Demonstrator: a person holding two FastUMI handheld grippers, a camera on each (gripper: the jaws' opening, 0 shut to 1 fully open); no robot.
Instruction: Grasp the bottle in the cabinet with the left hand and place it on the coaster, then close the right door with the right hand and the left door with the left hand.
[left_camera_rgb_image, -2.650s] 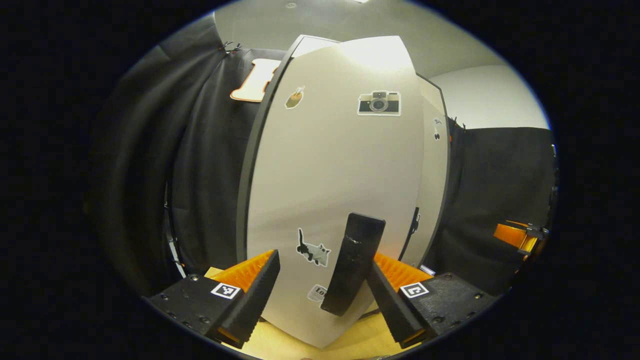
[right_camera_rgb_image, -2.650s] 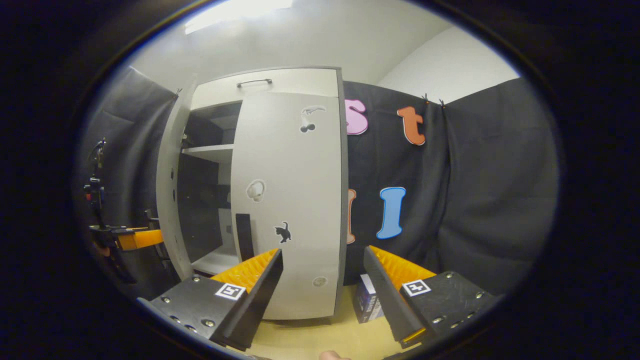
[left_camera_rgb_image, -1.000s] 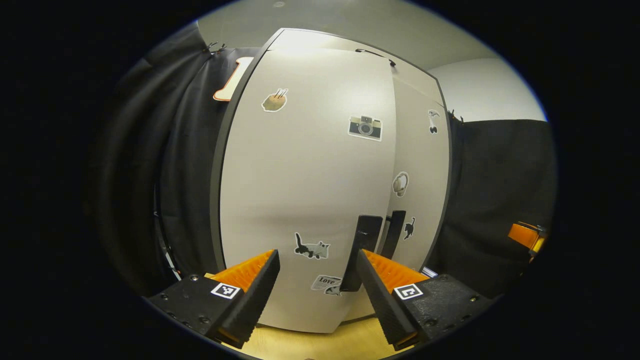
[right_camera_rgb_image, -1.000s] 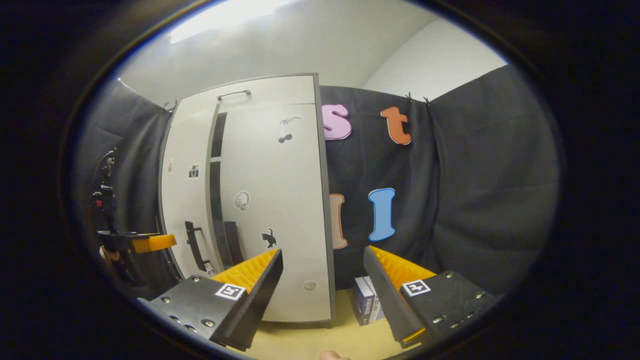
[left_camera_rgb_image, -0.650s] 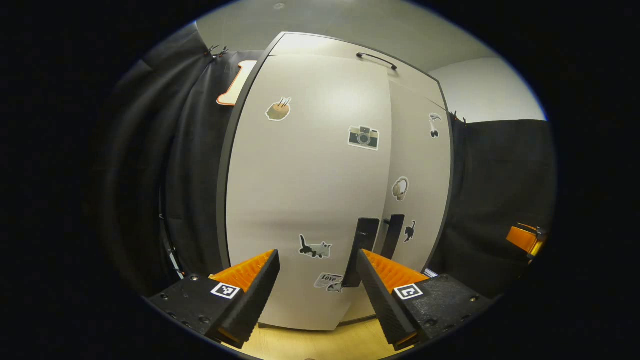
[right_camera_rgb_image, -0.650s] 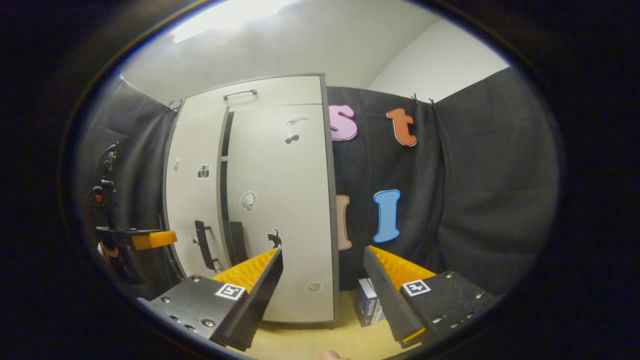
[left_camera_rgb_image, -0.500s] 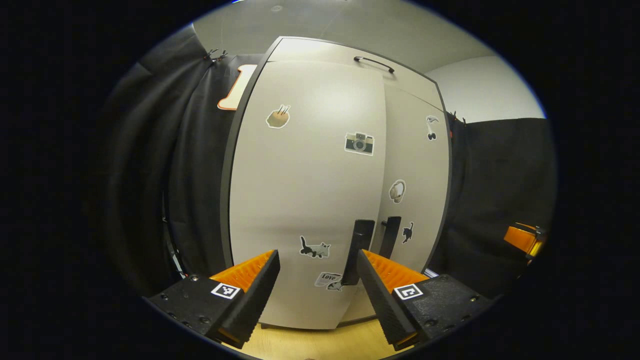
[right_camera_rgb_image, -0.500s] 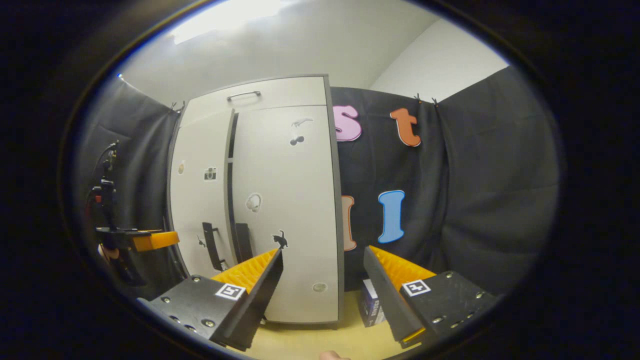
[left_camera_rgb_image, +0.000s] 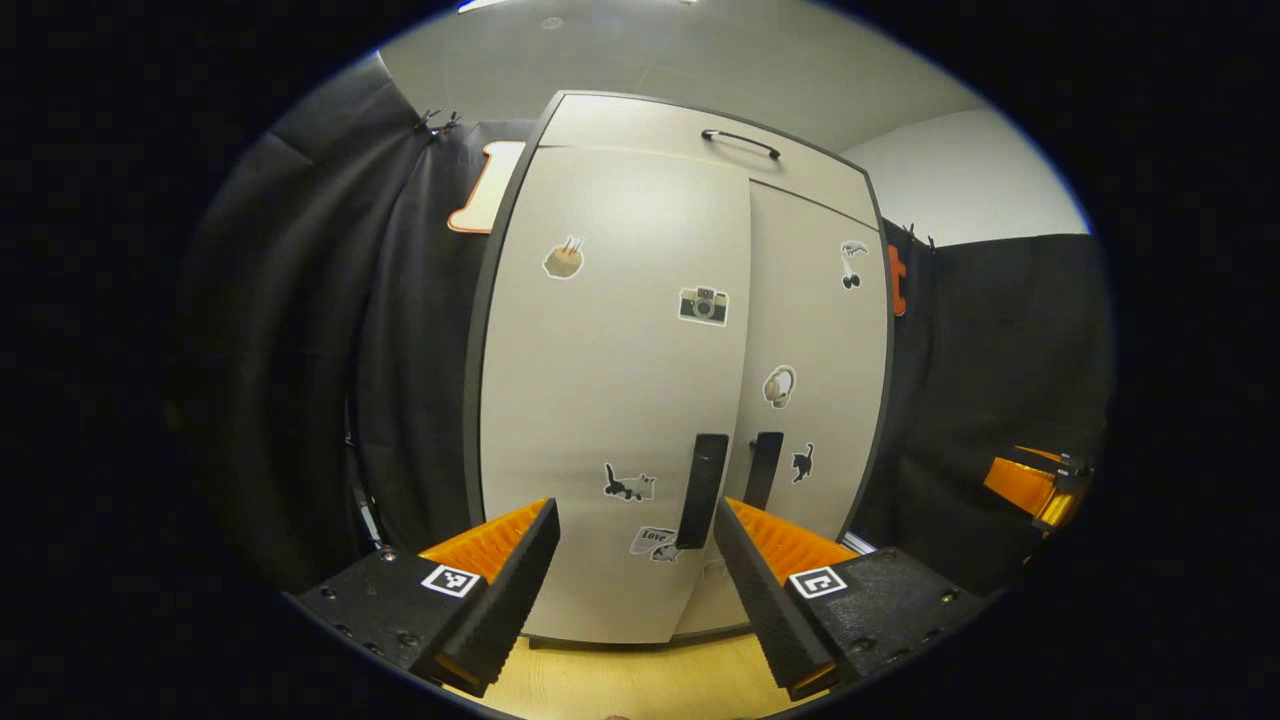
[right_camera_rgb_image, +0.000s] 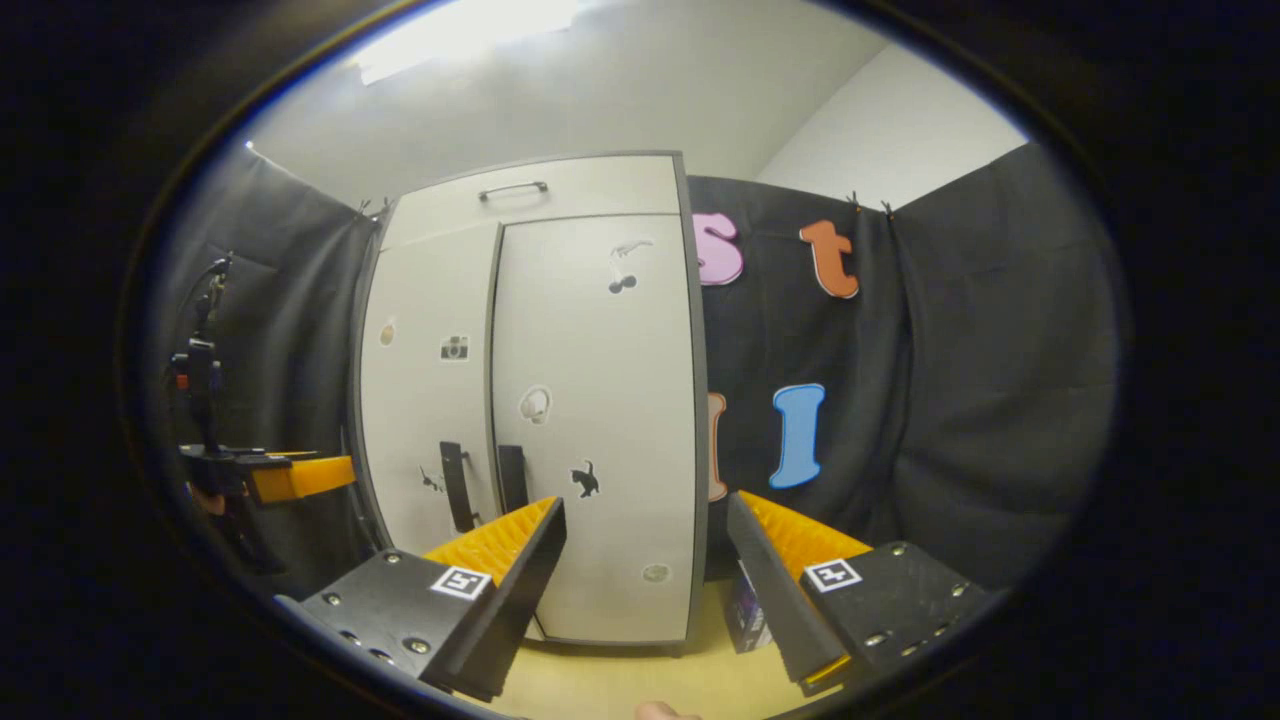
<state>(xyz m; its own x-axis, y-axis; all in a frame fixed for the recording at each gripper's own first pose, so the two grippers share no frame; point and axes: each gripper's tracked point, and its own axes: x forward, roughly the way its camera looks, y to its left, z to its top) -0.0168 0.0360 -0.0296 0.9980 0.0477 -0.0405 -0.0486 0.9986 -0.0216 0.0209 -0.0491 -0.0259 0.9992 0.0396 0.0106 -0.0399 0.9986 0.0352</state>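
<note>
- You have black cloth (right_camera_rgb_image: 950, 380) hanging as the booth's wall on both sides of you, clipped along its top edge and falling in loose folds.
- Above the cloth you see a plain white room wall (right_camera_rgb_image: 880, 140) meeting a pale ceiling (left_camera_rgb_image: 700, 50).
- A bright ceiling light (right_camera_rgb_image: 470, 30) glares at the top of your right gripper view.
- Below you lies a light wooden surface (left_camera_rgb_image: 630, 680).
- A dark stand with cables (right_camera_rgb_image: 200, 370) rises at the far left of your right gripper view.
</note>
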